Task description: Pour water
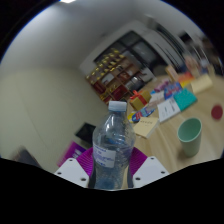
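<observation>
Between the fingers, nearest the camera: water bottle [112, 150], clear plastic, white cap on, label around the lower body. Gripper [111, 172] is closed on it, purple pads [74, 152] against both sides of the lower body, no gap showing either side. Opening is roughly the bottle's width, so about mid-range, not fully spread. Bottle looks lifted and tilted with the whole view, base hidden below the fingers, so I can't confirm whether it's clear of the table.

Just beyond the bottle, to its right: green cup [189, 136], upright, open mouth, standing on the wooden table [160, 140]. Likely the pour target. Well apart from the bottle's mouth at present.

Further past the bottle, on the same table: colourful boxes and packets [170, 102], near the cup's far side. Behind those, a shelf of goods [112, 72] against the wall.

Risks, as I judge them:
- Cap appears on. Tip it now and nothing pours; cap needs removing first.
- Grip sits low on a soft bottle. Squeeze could buckle it, or it could pivot between the pads when tilted.
- Cup is light and narrow. Poor alignment means spill onto the table and packets.
</observation>
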A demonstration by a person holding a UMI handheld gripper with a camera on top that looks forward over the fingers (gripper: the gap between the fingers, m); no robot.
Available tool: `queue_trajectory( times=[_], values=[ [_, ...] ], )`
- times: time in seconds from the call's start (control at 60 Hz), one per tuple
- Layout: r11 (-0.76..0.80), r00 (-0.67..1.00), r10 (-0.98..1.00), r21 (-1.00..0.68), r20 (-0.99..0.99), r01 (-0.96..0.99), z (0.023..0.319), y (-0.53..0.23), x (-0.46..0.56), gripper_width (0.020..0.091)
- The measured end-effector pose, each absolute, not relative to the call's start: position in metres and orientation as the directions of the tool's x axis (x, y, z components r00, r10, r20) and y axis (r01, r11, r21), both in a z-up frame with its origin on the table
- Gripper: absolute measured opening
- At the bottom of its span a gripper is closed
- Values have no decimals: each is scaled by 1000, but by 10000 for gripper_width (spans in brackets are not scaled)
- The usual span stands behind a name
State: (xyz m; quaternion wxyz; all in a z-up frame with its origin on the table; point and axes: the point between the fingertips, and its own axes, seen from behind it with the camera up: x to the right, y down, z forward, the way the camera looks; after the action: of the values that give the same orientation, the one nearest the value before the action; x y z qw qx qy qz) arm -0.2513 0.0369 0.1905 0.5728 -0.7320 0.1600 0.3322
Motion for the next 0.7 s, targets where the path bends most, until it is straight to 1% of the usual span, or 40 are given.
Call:
queue_trajectory(
  times=[0.05,0.067,0.083,0.1,0.15,0.233,0.317,0.333,0.35,0.383,0.467,0.483,0.533,0.583,0.6,0.617,0.7],
  values=[
    [-314,567,117,-572,-815,-758,201,47,-229,436],
    [-315,512,88,-512,-854,-799,216,32,-239,435],
    [-326,455,81,-455,-887,-829,218,33,-229,435],
    [-332,388,79,-391,-918,-858,207,53,-216,436],
    [-354,189,37,-190,-981,-916,203,56,-199,433],
    [-355,-121,-40,127,-992,-926,202,53,-189,437],
    [-361,-344,-97,355,-934,-862,188,47,-180,433],
    [-361,-381,-105,392,-919,-846,195,42,-182,436],
    [-370,-413,-105,421,-905,-828,187,53,-175,438],
    [-369,-474,-108,478,-874,-797,188,50,-173,437],
    [-370,-575,-114,571,-810,-732,196,36,-172,435],
    [-365,-594,-119,591,-796,-719,207,49,-179,437],
    [-358,-635,-124,632,-762,-688,208,45,-179,439],
    [-343,-662,-123,658,-739,-671,208,42,-177,436],
    [-336,-665,-126,663,-736,-669,209,28,-177,437],
    [-331,-668,-132,668,-732,-667,208,51,-173,433],
    [-330,-663,-144,667,-735,-668,205,44,-183,438]
  ],
)
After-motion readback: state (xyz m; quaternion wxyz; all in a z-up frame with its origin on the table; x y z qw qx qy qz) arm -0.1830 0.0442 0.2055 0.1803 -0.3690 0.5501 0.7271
